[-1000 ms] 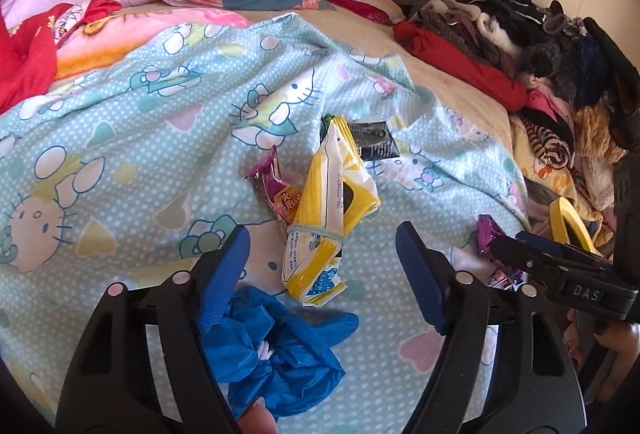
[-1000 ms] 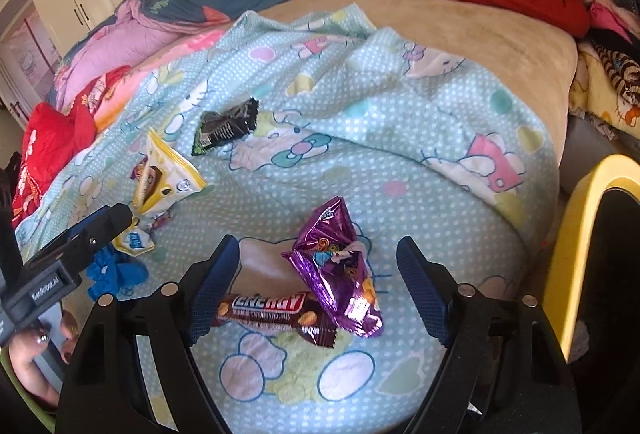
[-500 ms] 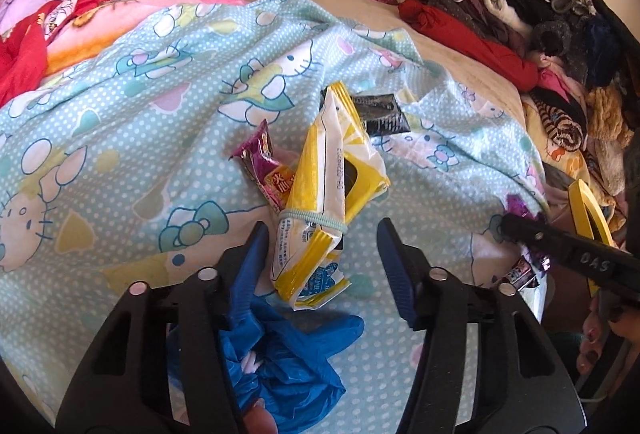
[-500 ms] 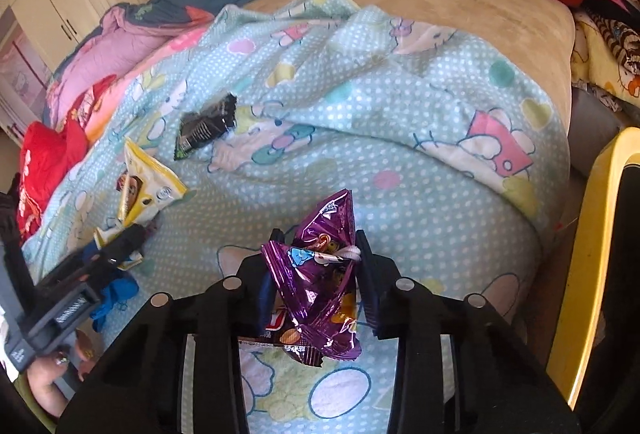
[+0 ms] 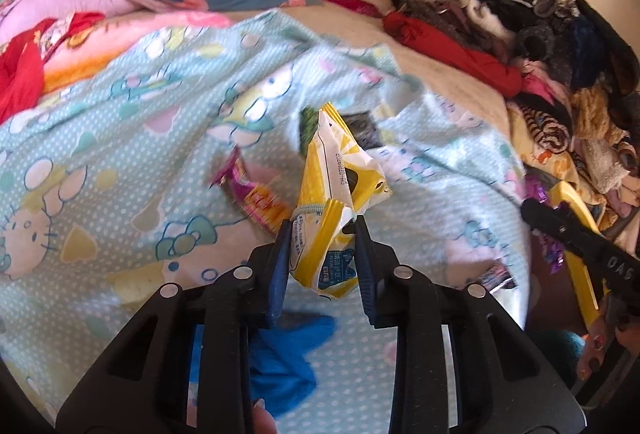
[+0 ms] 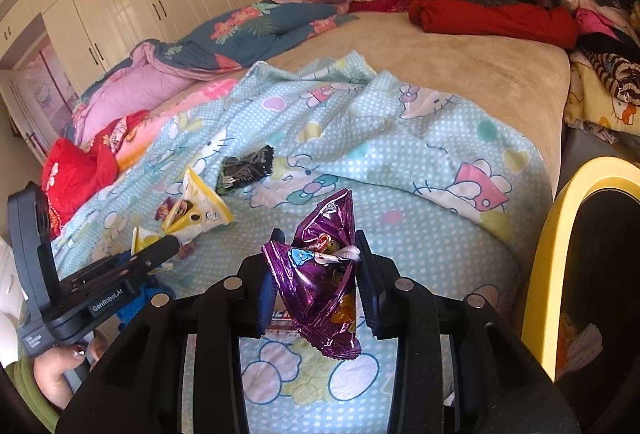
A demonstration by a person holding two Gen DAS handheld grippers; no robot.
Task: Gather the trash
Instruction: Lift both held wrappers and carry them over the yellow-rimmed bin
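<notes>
Both claws, open a second ago, now pinch trash: left gripper [image 5: 320, 234] holds yellow pack [image 5: 338, 201], right gripper [image 6: 316, 266] holds purple wrapper [image 6: 324, 274], lifted. Left on blanket [image 6: 360, 137]: black wrapper [image 6: 246, 171] at 11 o'clock, candy bar [image 6: 282, 322], blue glove [image 5: 286, 358]. Bin [image 6: 548, 274] at 3 o'clock.

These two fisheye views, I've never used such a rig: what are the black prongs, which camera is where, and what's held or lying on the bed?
No robot: a person holds a two-finger gripper in each hand, each with a camera looking along its fingers. In the left view, the left gripper is shut on a yellow packet. In the right view, the right gripper is shut on a purple wrapper. On the blanket lie a black wrapper, a candy bar and a blue glove. The yellow bin stands beside the bed.
</notes>
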